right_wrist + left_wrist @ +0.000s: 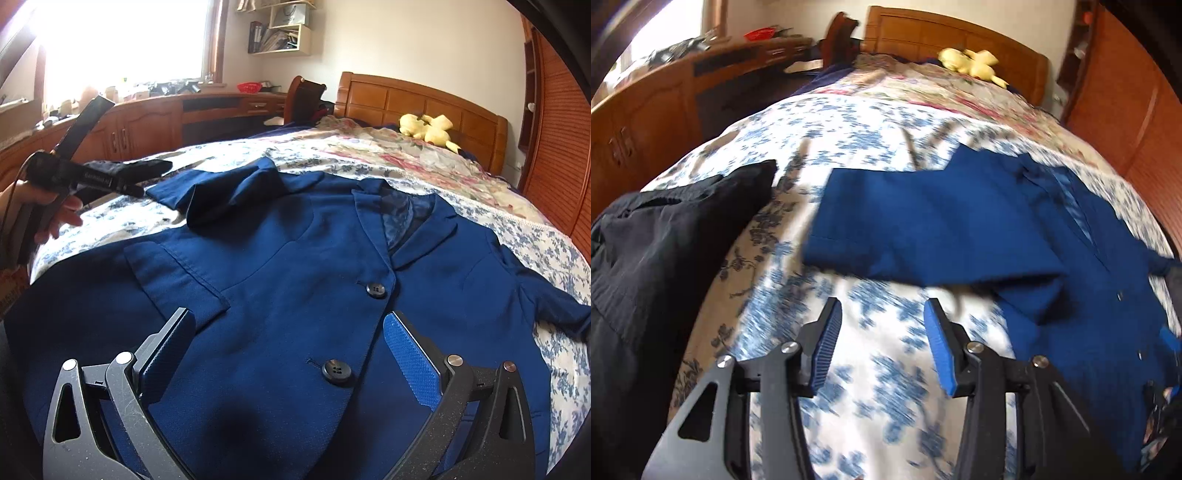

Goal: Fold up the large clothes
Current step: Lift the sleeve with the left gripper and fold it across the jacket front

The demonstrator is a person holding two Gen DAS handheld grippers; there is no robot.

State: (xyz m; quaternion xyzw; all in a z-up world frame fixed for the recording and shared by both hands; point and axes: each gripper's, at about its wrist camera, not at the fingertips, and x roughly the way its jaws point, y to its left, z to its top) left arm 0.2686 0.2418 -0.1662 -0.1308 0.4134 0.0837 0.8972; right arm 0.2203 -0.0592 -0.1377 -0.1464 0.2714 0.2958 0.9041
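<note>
Here a navy-blue buttoned suit jacket (295, 258) lies face up, spread flat on the blue-and-white floral bedspread (879, 147), its collar toward the wooden headboard (417, 99). One sleeve (923, 225) is folded across the bedspread, away from the jacket's body. The left gripper (882, 314) hovers over bare bedspread just beside that sleeve, jaws parted with nothing between them. The right gripper (288, 325) hangs above the jacket's lower front, near the two dark buttons (336, 371), its jaws spread wide and empty. A black garment (657, 236) lies apart to the left, and a yellow plush toy (428, 127) rests near the headboard.
</note>
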